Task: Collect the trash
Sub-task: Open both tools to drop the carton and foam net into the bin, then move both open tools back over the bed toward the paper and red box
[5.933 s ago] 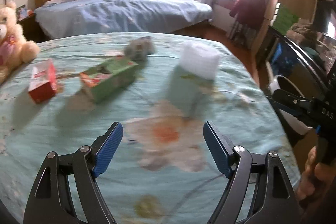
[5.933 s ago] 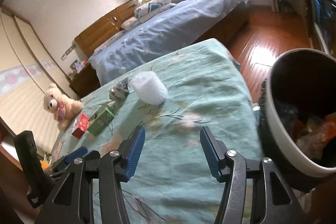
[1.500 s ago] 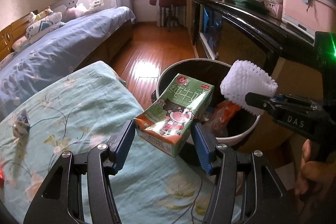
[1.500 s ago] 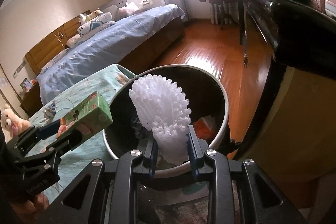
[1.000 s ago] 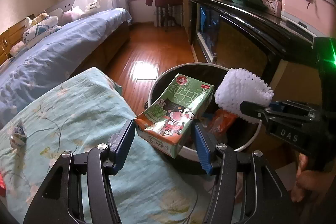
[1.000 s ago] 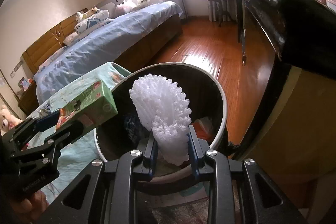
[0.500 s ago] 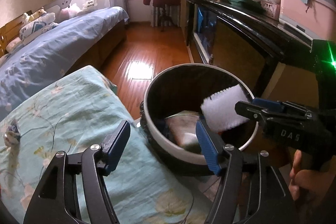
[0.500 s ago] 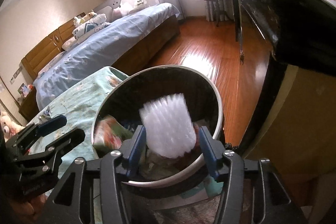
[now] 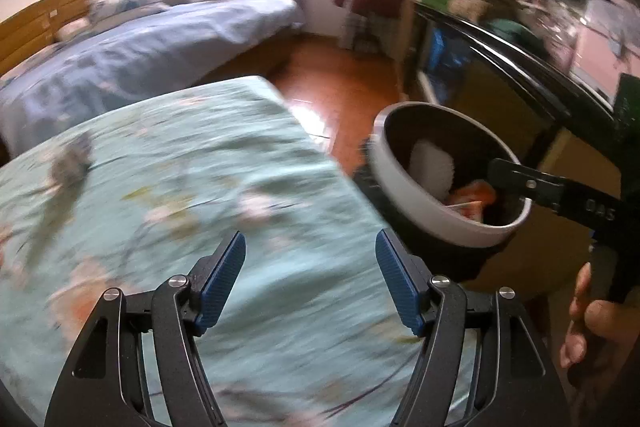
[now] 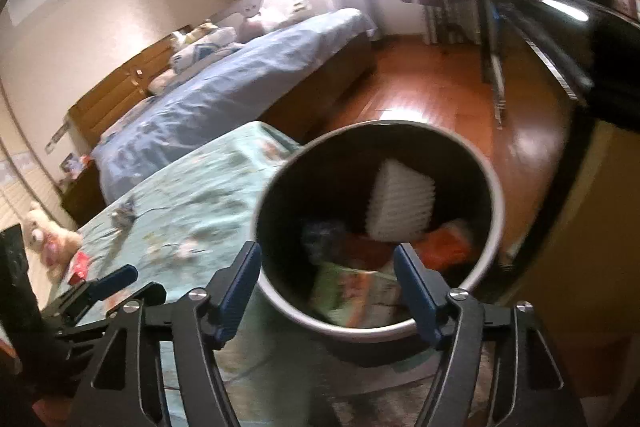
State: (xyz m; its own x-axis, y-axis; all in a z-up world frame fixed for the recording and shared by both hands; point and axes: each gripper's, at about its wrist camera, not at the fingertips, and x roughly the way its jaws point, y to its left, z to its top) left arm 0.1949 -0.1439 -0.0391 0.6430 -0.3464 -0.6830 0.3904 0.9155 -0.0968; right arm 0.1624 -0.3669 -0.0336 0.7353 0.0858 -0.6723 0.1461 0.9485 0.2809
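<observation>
Both grippers, left and right, gape empty, while the white foam net and green carton lie inside the bin.

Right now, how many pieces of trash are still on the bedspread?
2: a grey crumpled wrapper far from the bin, and a red box beside the teddy bear. Others may be hidden.

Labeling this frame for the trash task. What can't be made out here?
- Crumpled item on the bedspread, left wrist view: motion blur; what it is, unclear.
- Green carton in the bin, right wrist view: print blurred, lower edge behind rim.
- Red item near the teddy: too small.
- Bin bottom: covered by white foam net.
</observation>
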